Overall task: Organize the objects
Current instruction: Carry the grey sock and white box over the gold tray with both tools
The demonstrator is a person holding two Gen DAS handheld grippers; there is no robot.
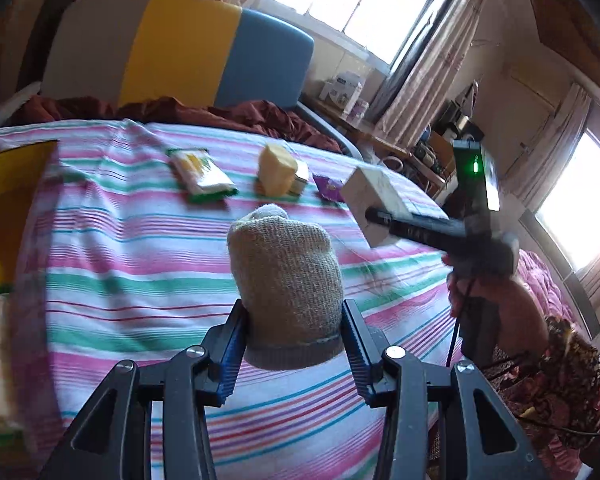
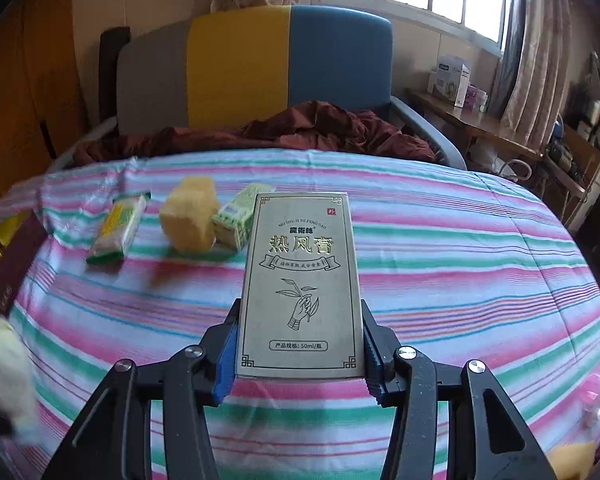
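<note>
Item one: a grey-beige knitted sock [image 1: 286, 280], rolled into a stubby bundle, clamped between the jaws of the left gripper [image 1: 294, 342]; its long axis runs straight out along the fingers, dark-trimmed cuff end nearest the camera, pale rounded toe end pointing away toward the headboard, the whole held clear above the bed. Item two: a flat silver-grey carton [image 2: 300, 284] printed with Chinese characters and a hand-and-sprig drawing, held by its two long side edges in the jaws of the right gripper [image 2: 300, 360]; long axis likewise along the fingers, printed face up toward the camera, the text's top at the far end, the carton raised over the bed. Seen from the left wrist, the same carton shows end-on in the right gripper, carried by a person's hand [image 1: 500, 300] in a patterned sleeve. Lying on the striped sheet [image 2: 440, 260], in a row across the far part of the bed: a green-and-white packet [image 2: 118, 228], a yellow sponge block [image 2: 188, 220], a small green-patterned box [image 2: 236, 220] touching the sponge, and a purple item [image 1: 328, 188] partly hidden behind the carton. Beyond: a crumpled dark red blanket [image 2: 300, 128] and a grey, yellow and blue headboard [image 2: 240, 64]. Left edge: a yellow container [image 1: 8, 200], partly in view.
</note>
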